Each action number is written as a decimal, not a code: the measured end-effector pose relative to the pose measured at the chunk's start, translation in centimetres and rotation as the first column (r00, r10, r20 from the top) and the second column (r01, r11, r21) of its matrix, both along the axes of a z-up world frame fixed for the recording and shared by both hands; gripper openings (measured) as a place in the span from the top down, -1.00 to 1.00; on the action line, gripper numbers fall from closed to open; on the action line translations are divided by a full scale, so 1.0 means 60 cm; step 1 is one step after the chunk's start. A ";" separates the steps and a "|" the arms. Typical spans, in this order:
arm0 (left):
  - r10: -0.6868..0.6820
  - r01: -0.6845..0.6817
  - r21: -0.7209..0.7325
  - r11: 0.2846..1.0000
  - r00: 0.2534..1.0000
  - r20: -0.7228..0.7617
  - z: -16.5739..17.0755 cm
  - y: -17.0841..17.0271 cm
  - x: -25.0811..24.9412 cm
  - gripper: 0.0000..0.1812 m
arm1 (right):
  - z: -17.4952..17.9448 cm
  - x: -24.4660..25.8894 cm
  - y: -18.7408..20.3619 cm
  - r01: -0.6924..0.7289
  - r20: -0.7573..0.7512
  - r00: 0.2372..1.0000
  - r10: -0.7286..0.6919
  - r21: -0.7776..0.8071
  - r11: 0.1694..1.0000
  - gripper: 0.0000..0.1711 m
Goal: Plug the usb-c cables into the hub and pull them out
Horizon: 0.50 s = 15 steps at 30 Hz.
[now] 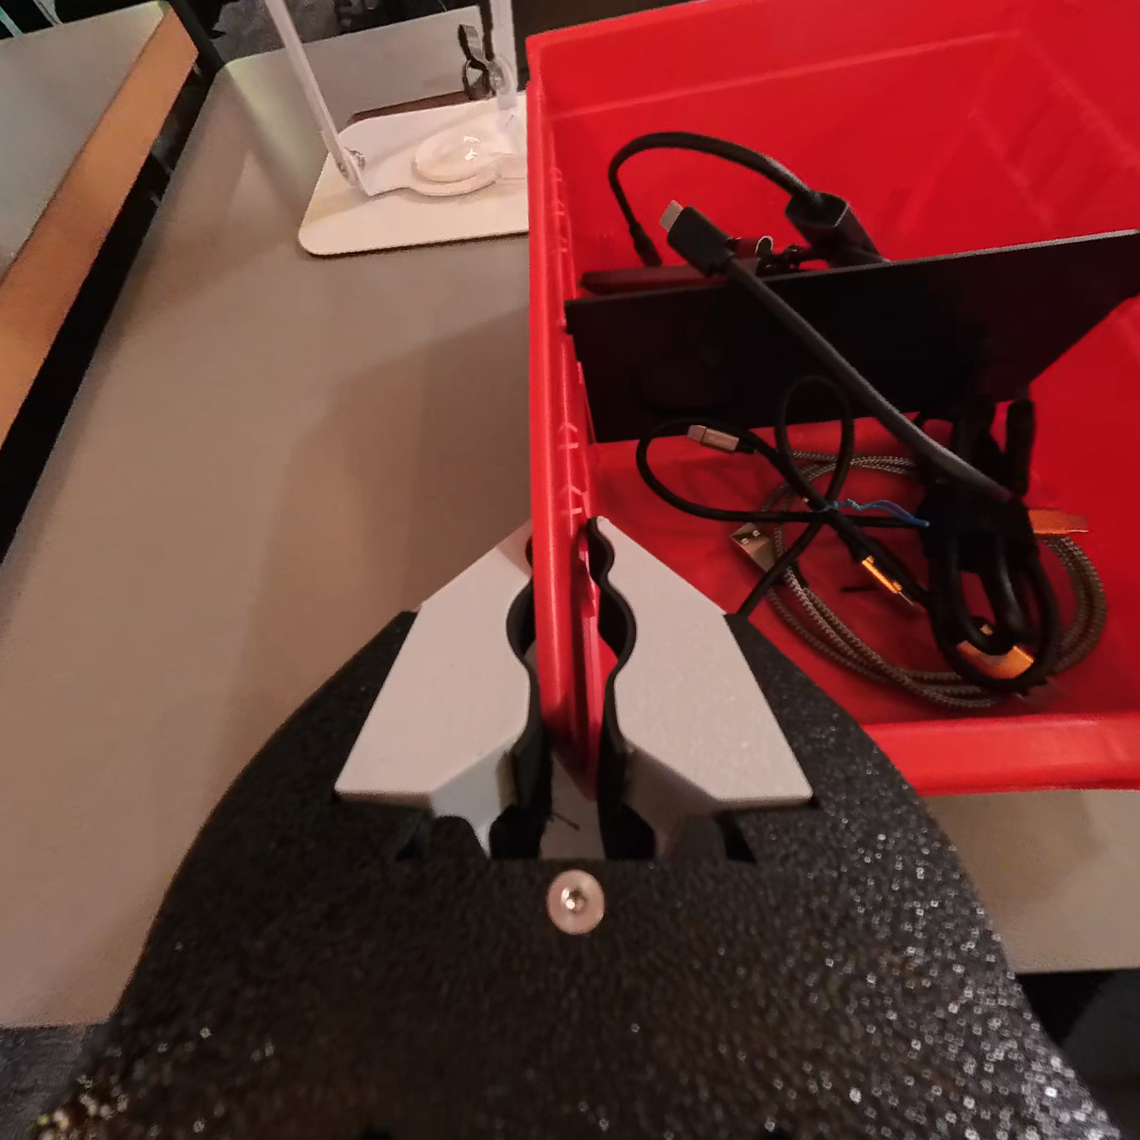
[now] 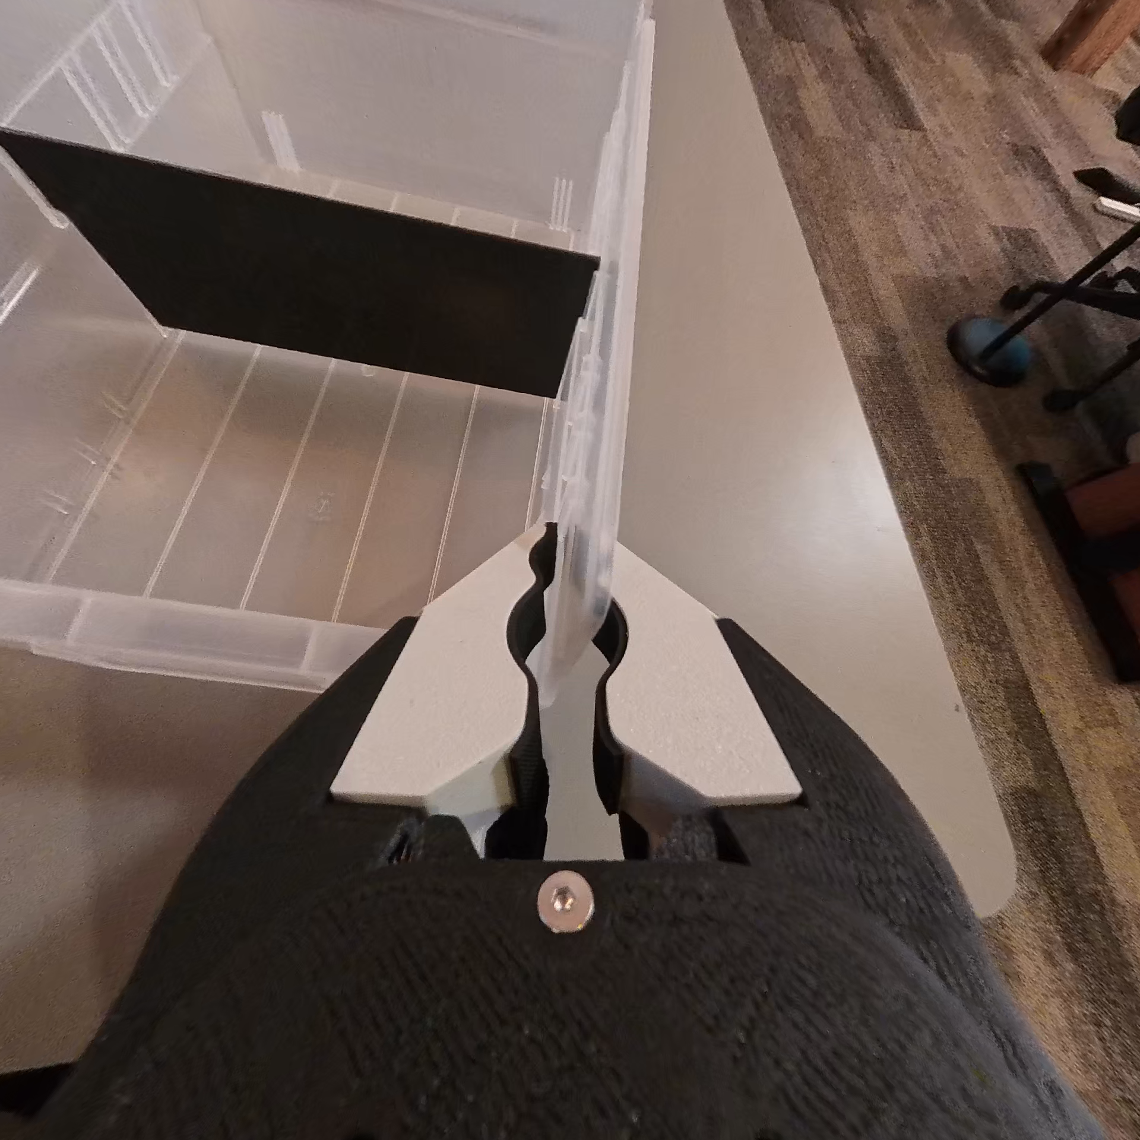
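In the left wrist view, my left gripper (image 1: 562, 536) is shut on the left wall of a red bin (image 1: 555, 432). The bin holds a black divider (image 1: 863, 333). In front of the divider lie several tangled cables (image 1: 925, 555), black and braided, with USB plugs. Behind it lies a dark hub (image 1: 641, 277) with a black cable (image 1: 697, 154), and a black usb-c plug (image 1: 691, 231) sticks up over the divider. In the right wrist view, my right gripper (image 2: 580, 536) is shut on the right wall of a clear plastic bin (image 2: 611, 370) that holds only a black divider (image 2: 321, 290).
Both bins stand on a grey table (image 1: 277, 493). A white stand with a flat base (image 1: 419, 203) sits left of the red bin. The table's right edge (image 2: 913, 555) drops to carpet, where a black tripod-like stand (image 2: 1049, 308) is. About 70 cm separates my left fingertips from my right.
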<state>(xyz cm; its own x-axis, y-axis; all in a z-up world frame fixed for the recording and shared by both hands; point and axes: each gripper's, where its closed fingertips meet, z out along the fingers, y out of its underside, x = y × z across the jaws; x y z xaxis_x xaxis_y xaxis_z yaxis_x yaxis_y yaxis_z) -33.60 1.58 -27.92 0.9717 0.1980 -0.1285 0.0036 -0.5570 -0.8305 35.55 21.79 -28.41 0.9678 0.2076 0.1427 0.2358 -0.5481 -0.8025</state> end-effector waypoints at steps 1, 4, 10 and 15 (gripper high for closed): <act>-0.007 0.007 -0.002 1.000 1.000 -0.007 0.000 0.000 -0.006 0.90 | 0.000 0.004 0.000 0.003 0.004 1.000 -0.003 -0.001 1.000 0.93; -0.033 0.033 -0.007 0.999 0.999 -0.019 0.000 0.002 -0.030 0.89 | 0.000 0.012 0.001 0.009 -0.007 1.000 -0.009 -0.001 1.000 0.93; -0.119 0.119 -0.028 0.993 0.992 -0.030 0.005 0.005 -0.057 0.87 | 0.029 0.011 -0.010 0.017 0.034 0.999 -0.019 0.053 0.998 0.66; -0.115 0.148 0.150 0.977 0.971 -0.208 0.124 -0.013 -0.043 0.49 | 0.205 -0.072 -0.056 -0.089 -0.015 0.995 0.104 0.410 0.908 0.51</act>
